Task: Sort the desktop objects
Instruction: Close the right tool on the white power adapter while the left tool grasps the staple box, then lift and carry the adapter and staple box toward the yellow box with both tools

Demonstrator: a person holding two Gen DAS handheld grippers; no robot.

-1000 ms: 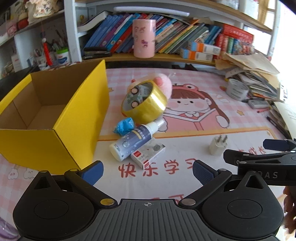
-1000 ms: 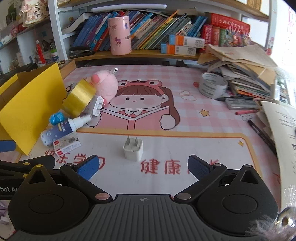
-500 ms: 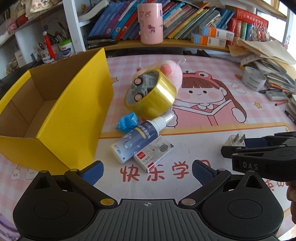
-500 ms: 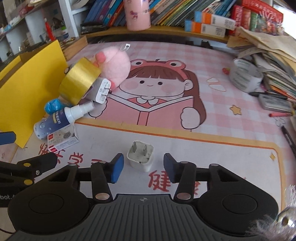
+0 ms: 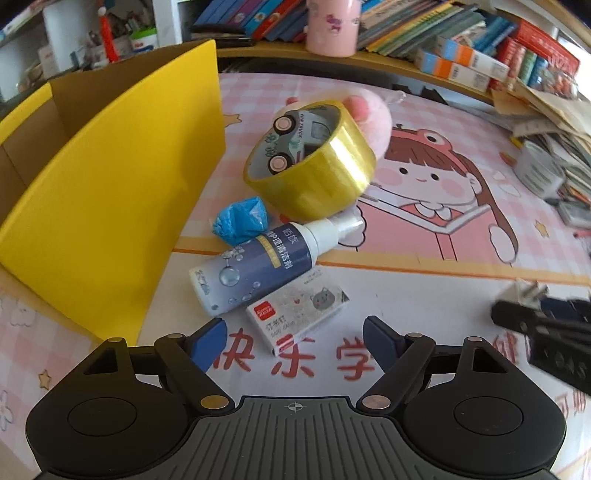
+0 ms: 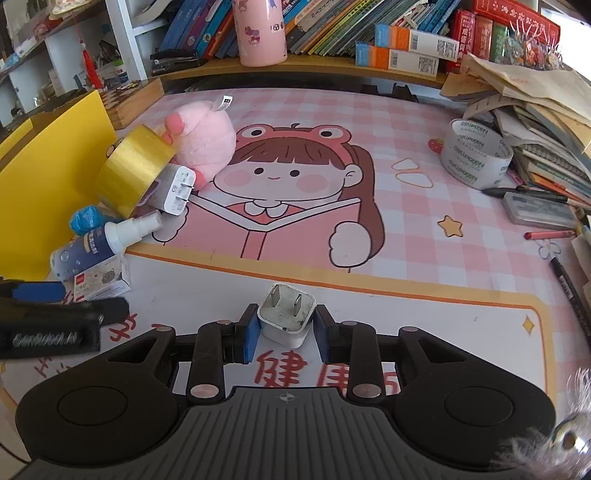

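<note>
My right gripper (image 6: pixel 284 332) is shut on a small white plug adapter (image 6: pixel 286 319), prongs pointing away, on the desk mat. My left gripper (image 5: pixel 295 341) is open and empty, just in front of a small staple box (image 5: pixel 299 308) and a blue spray bottle (image 5: pixel 258 264). Behind them lie a blue wad (image 5: pixel 240 219), a yellow tape roll (image 5: pixel 314 170) with a toy car (image 5: pixel 291 142) inside it, and a pink plush (image 5: pixel 369 120). A second white charger (image 6: pixel 173 190) leans against the tape. An open yellow box (image 5: pixel 110 192) stands at the left.
A white tape roll (image 6: pixel 476 153), pens and a stack of books and papers (image 6: pixel 546 122) crowd the right edge. A shelf with books and a pink cup (image 6: pixel 262 33) runs along the back. The right gripper shows at the right of the left wrist view (image 5: pixel 546 325).
My right gripper closed its fingers onto the white plug adapter. My left gripper moved forward and lower toward the staple box and spray bottle, staying open.
</note>
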